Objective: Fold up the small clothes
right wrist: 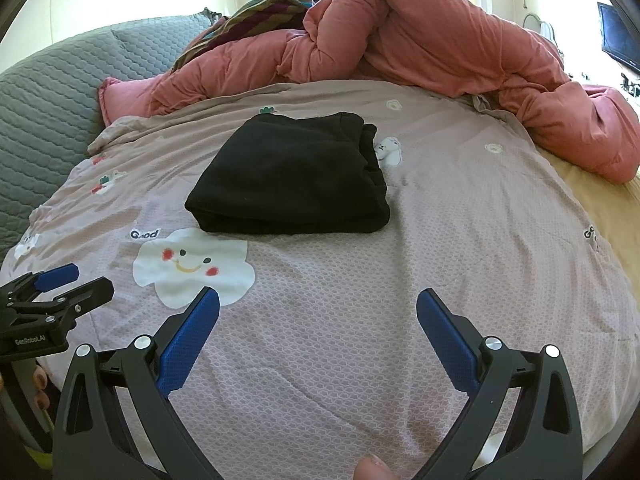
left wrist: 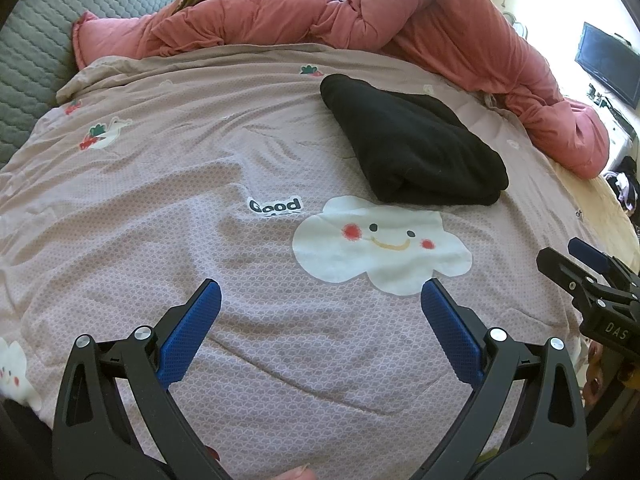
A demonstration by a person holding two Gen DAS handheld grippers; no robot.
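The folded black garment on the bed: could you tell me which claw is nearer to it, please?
Right, slightly. The right claw faces the black garment almost head-on; the left claw sits off to the garment's left, by the cloud print. Both are open, apart from it.

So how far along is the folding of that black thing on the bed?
It looks done: the black garment lies as a compact, layered bundle on the pink cloud-print bedspread. Nothing is in hand; the left gripper and right gripper are both open and empty, short of the bundle. No other loose small clothes show on the bedspread, so little seems left.
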